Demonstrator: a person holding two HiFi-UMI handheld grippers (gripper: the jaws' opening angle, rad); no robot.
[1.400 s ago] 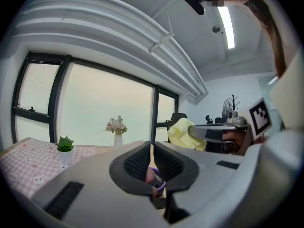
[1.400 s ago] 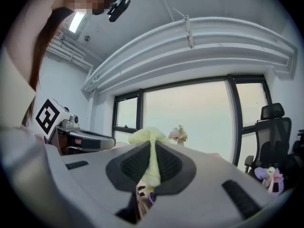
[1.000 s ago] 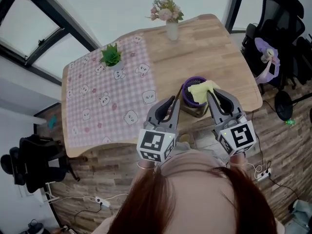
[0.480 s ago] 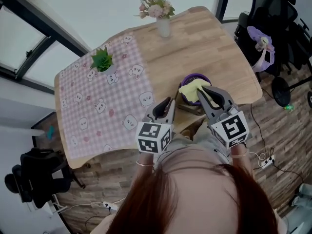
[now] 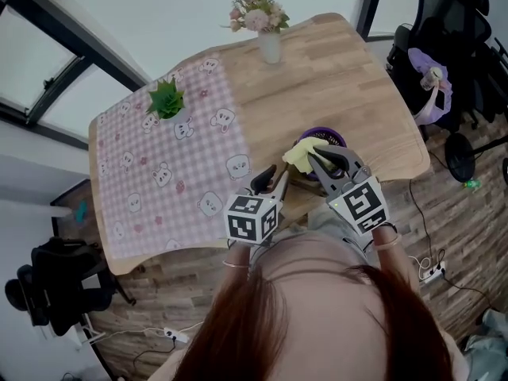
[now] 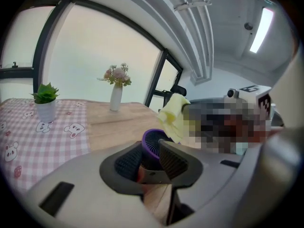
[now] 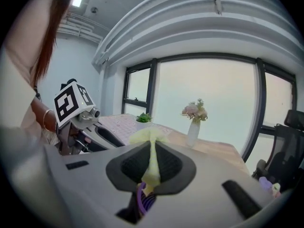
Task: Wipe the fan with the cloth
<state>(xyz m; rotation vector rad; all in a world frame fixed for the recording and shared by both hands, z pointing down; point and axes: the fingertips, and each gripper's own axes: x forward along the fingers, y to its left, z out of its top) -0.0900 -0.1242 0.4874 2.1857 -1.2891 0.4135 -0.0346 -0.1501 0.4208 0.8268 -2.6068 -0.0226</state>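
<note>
The right gripper (image 7: 152, 164) has its jaws pressed together on a pale yellow cloth (image 7: 151, 139), a fold of which rises out of the pads and flops over their tips. The left gripper (image 6: 151, 159) stands with its jaws spread; they have just been opening. The small round purple fan with a ribbed grille (image 6: 153, 141) shows in the gap at their tips, though I cannot tell whether the pads touch it.

From the head view, both grippers point away from the person over the near edge of the light wooden table (image 5: 357, 78). The fan stands near that edge, right of the middle, and the cloth hangs over its left side.

To the left, a pink checked tablecloth printed with little bears (image 5: 171, 173) covers that half of the table. A small green plant in a white pot (image 5: 165, 100) stands at its far end. A white vase of pink flowers (image 5: 268, 44) stands on bare wood at the far edge. Black office chairs sit on the wood-plank floor (image 5: 468, 228), one at the far right and one at the near left.
</note>
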